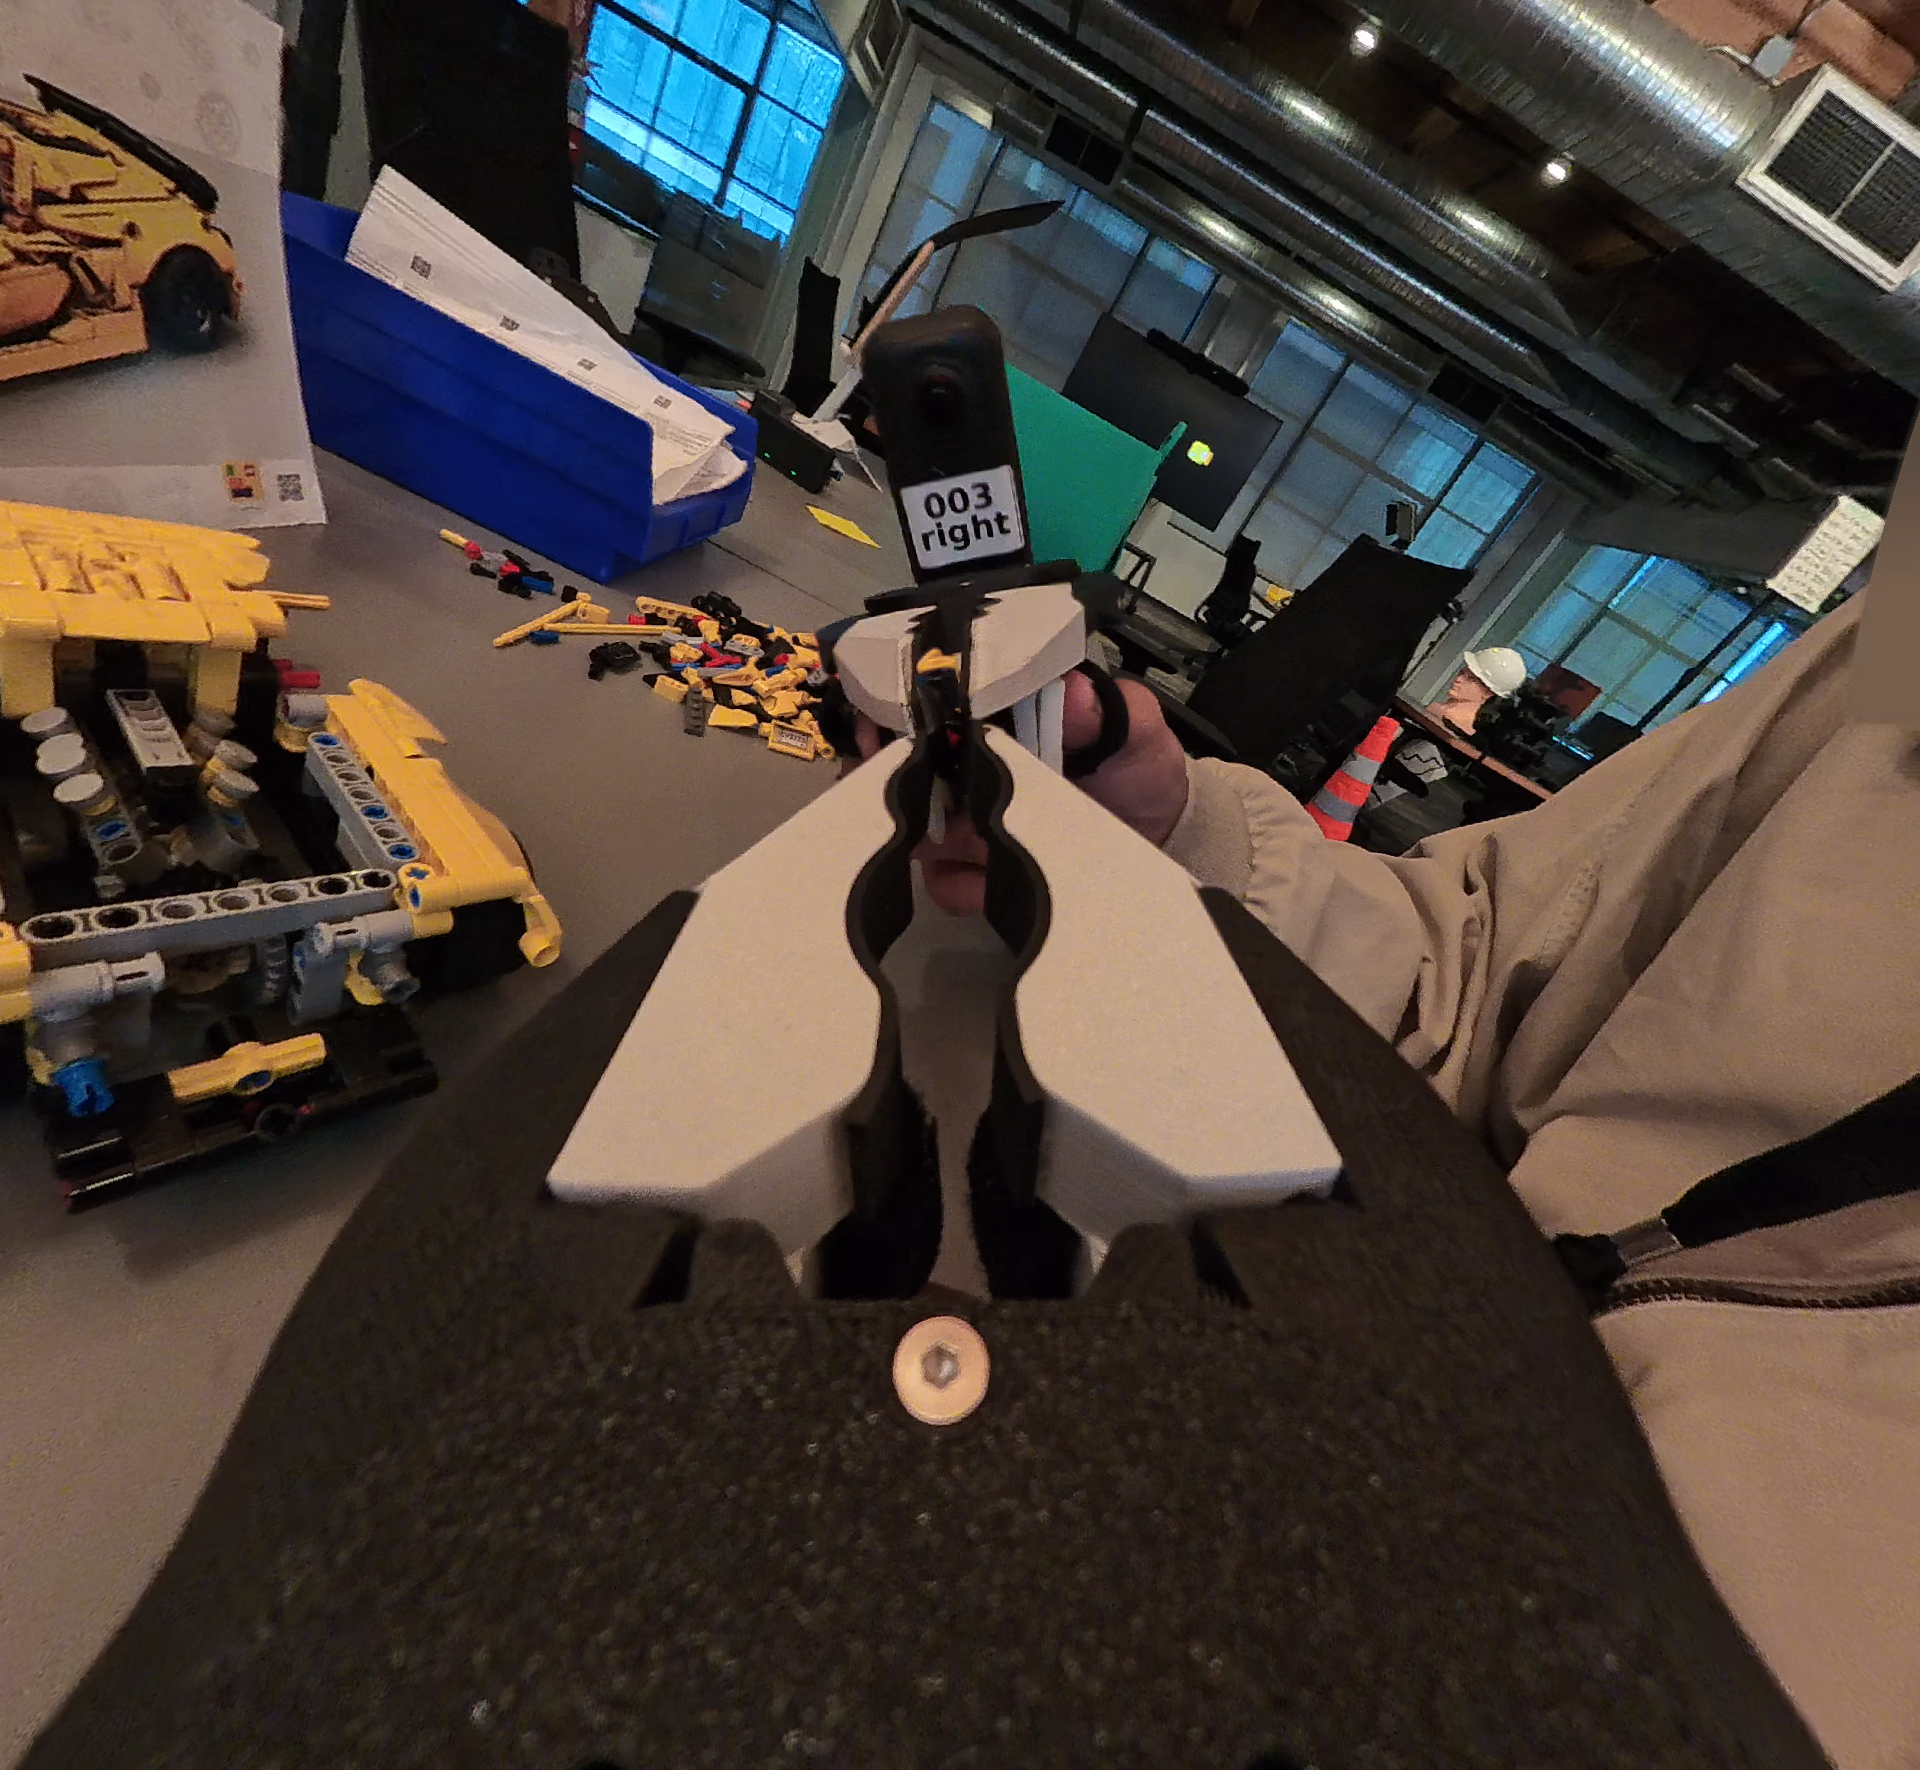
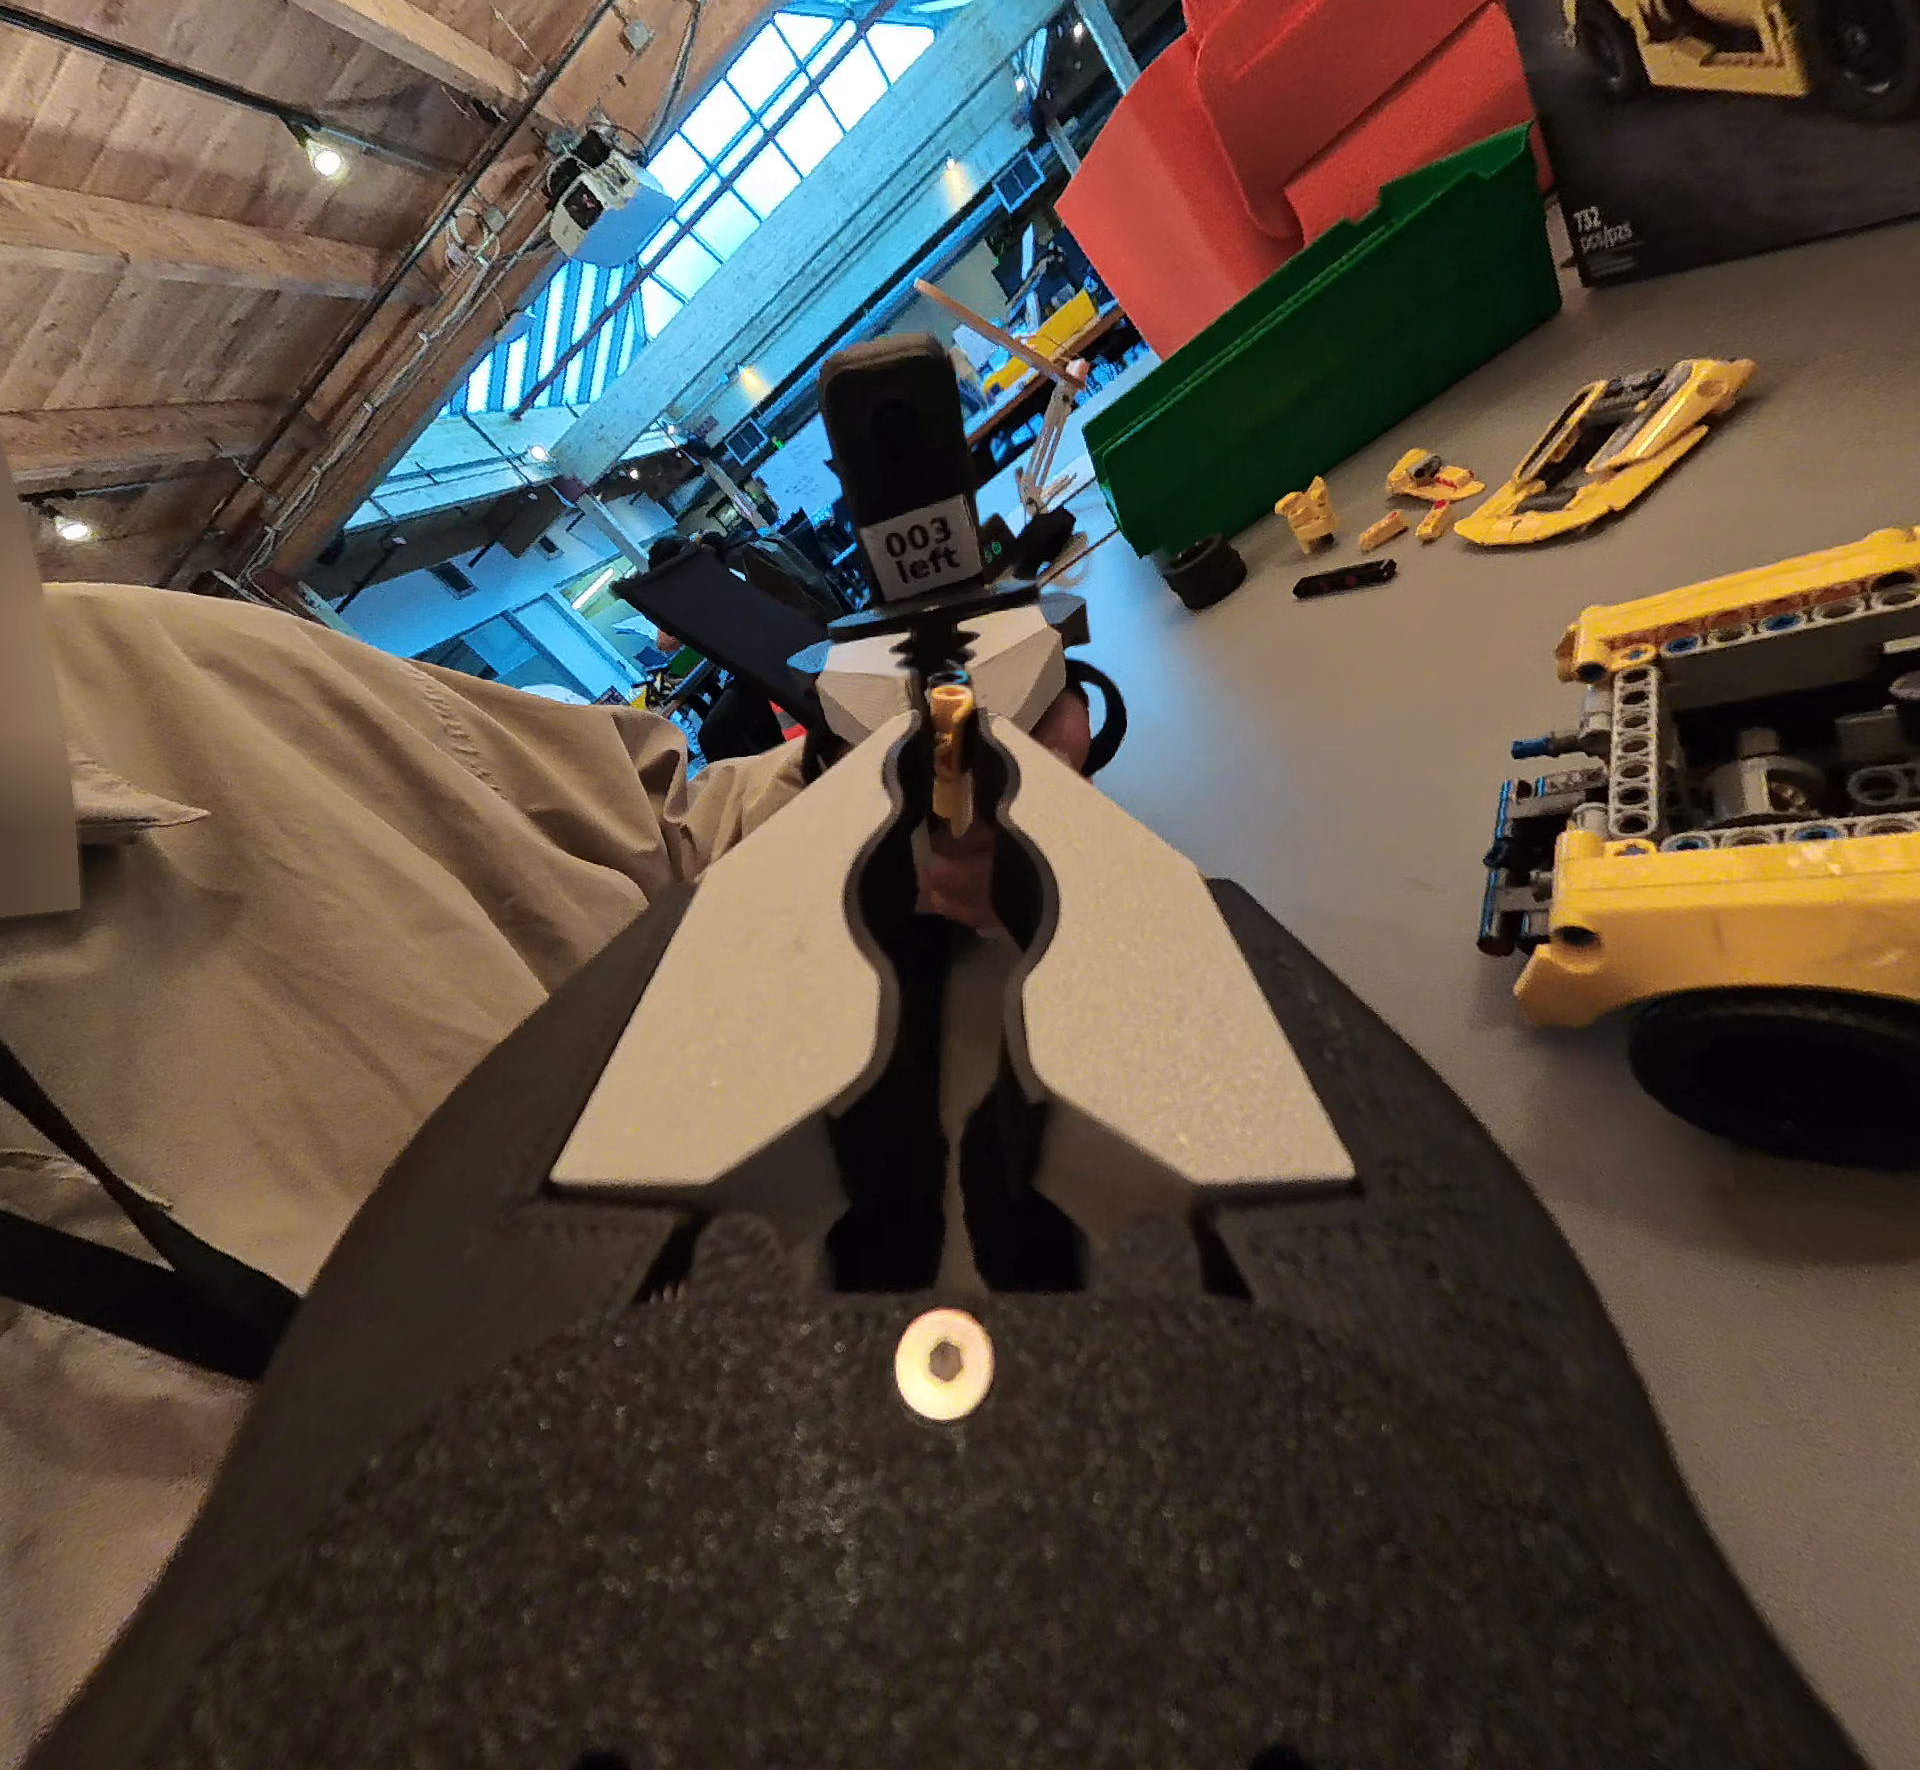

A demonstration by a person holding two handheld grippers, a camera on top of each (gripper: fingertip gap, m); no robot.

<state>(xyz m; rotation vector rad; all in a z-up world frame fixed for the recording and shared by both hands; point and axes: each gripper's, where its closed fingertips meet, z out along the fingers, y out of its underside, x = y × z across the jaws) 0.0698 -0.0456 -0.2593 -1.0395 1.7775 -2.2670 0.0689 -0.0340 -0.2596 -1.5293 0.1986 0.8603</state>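
On the left of the left wrist view stands a blue bin (image 1: pixel 488 411) with white printed sheets (image 1: pixel 540 318) sticking out of it; the bin rests on the grey surface (image 1: pixel 582 785), just behind a loose pile of small yellow, black and red bricks (image 1: pixel 727 660). Nearer the left edge sits a half-built yellow brick car (image 1: pixel 239 847) with its grey beams showing, and bare surface lies between it and the pile. In the right wrist view a green bin (image 2: pixel 1320 380) lies near a red carrier (image 2: pixel 1278 110); what either holds cannot be seen. Right of them lie a few yellow parts and a yellow car-body panel (image 2: pixel 1600 453) — well apart from the car (image 2: pixel 1714 816) at the right edge, with open surface between. The two claws are held up off the surface, tip to tip, each pointing at the other. The left claw (image 1: pixel 951 764) and the right claw (image 2: pixel 951 764) are both clenched on one small yellow brick piece (image 2: pixel 949 754), which sits between the meeting tips in mid-air. A hand (image 1: pixel 1132 764) with a beige sleeve (image 1: pixel 1455 910) grips the right claw's handle — fingers through its black loop.
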